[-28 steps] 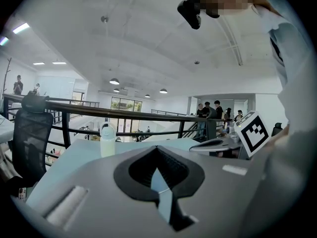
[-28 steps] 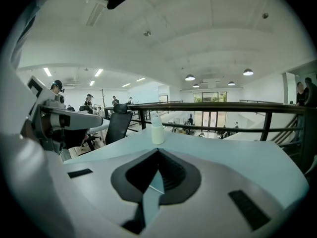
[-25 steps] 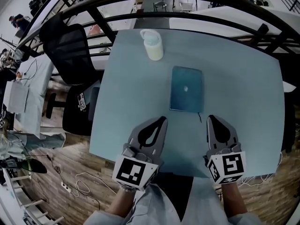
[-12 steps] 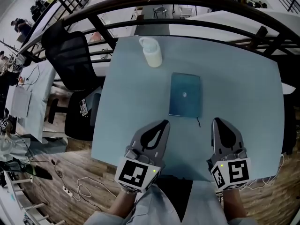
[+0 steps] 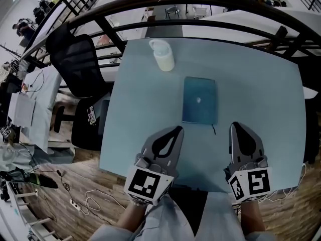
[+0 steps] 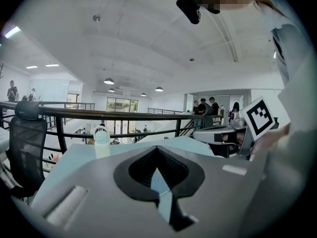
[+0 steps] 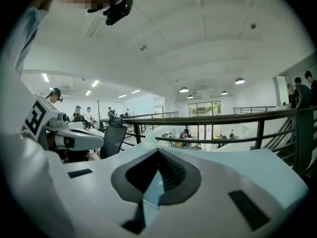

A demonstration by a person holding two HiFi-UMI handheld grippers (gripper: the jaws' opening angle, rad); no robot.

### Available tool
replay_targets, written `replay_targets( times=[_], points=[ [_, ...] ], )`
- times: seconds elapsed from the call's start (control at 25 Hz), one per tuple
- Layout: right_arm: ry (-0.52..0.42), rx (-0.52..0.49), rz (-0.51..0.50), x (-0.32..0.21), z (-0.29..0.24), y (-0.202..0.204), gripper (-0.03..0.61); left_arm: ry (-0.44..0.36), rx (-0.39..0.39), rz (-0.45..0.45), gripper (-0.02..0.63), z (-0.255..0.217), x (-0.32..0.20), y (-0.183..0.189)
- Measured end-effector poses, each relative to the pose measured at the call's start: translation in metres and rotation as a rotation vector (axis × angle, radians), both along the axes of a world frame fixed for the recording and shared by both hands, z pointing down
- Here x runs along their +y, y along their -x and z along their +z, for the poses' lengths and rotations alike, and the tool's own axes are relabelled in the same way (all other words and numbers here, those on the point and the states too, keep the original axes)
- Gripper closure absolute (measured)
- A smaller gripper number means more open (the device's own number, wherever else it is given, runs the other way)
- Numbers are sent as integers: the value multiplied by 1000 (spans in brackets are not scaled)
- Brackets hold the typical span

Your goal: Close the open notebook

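A slim dark-teal notebook (image 5: 200,100) lies flat mid-counter (image 5: 261,84), cover seemingly already down. It looks light and fairly stiff, best lifted by a free long edge. The left hand-held gripper (image 5: 175,130) and right hand-held gripper (image 5: 235,127) hover near it, jaws together and empty.

Table (image 5: 261,94) top: smooth, matt, pale blue. Notebook (image 5: 200,100) cover: dark teal, smooth w/ slight sheen. Bottle (image 5: 163,55): whitish plastic, semi-translucent. Floor (image 5: 85,185): wood planks, grainy. Chair (image 5: 75,59) back: black mesh. Railing (image 5: 200,4): dark metal. Left gripper (image 5: 176,129) & right gripper (image 5: 239,126): matt grey plastic shells.
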State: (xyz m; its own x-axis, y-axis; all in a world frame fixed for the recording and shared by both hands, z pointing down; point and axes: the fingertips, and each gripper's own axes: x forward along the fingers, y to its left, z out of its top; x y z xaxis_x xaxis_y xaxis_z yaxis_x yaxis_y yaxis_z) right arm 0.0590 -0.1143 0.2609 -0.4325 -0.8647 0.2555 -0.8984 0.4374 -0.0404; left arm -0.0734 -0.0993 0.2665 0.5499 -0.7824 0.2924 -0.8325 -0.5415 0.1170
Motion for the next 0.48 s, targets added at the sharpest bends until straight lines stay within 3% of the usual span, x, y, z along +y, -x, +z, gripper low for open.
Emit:
replay_targets(
  times=[0.48],
  points=[
    [4,-4,-2,0,3,5,578,-8,-7,4,611,3,4,2]
  ],
)
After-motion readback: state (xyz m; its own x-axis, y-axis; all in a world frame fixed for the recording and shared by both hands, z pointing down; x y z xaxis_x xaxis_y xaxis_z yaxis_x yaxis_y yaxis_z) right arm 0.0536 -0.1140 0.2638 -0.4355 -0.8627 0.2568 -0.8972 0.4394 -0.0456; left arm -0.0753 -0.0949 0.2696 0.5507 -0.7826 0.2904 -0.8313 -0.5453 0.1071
